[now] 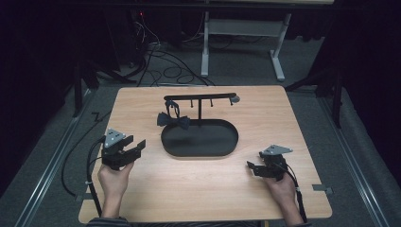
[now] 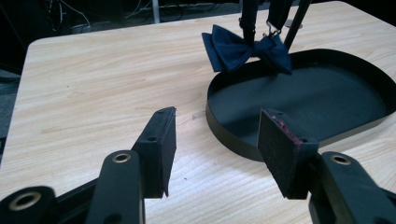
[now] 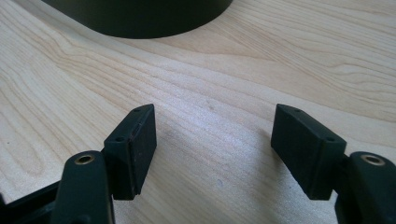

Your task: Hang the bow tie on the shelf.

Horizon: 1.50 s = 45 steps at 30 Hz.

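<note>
Bow tie point(image 2: 246, 49), navy in my left gripper view, hangs from the rack point(image 1: 200, 98) over the tray's point(image 1: 222, 150) upper-left rim at frame centre in the high view. I see nothing lying inside that tray. My left gripper point(image 1: 137, 145) sits lower left, jaws spread; my right gripper point(image 1: 250, 166) sits lower right, jaws spread, both hands low on the table point(image 1: 189, 189).

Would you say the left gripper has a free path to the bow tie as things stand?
Probably yes. The left gripper is open and points toward the bow tie, with bare table between them. The tie hangs from the stand at the tray's near-left rim, so nothing blocks it.
</note>
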Each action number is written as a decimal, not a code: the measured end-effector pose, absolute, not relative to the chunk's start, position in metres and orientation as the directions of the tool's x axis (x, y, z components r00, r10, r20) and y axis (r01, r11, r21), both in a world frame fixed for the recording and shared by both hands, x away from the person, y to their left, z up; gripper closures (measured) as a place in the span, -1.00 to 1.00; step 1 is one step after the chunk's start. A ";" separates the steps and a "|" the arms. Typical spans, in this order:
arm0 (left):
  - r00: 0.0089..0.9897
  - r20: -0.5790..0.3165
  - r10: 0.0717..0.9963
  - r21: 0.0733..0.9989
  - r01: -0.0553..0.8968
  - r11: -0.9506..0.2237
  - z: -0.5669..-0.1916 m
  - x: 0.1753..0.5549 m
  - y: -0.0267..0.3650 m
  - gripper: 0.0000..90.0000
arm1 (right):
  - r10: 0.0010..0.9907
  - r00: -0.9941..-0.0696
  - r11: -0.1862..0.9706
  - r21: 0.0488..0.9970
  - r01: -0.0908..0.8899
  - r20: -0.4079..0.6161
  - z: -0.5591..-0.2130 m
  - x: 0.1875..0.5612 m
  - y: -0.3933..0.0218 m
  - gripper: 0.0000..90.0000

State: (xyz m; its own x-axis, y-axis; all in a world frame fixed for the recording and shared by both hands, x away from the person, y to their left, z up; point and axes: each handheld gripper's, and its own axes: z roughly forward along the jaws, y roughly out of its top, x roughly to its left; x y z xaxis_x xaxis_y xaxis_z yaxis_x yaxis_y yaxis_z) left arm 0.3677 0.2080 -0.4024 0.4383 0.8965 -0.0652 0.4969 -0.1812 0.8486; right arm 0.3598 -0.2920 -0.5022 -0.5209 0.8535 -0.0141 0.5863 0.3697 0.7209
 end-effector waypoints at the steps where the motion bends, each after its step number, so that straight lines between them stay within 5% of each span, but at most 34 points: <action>1: 0.438 -0.065 0.896 0.849 0.497 -0.181 -0.402 0.368 0.208 0.05 | 0.854 -0.521 0.370 0.721 0.586 -0.014 -0.502 0.360 -0.292 -0.28; 45: 0.482 -0.135 0.865 0.810 0.557 -0.184 -0.449 0.350 0.193 0.02 | 0.855 -0.518 0.367 0.720 0.589 -0.012 -0.502 0.360 -0.292 -0.27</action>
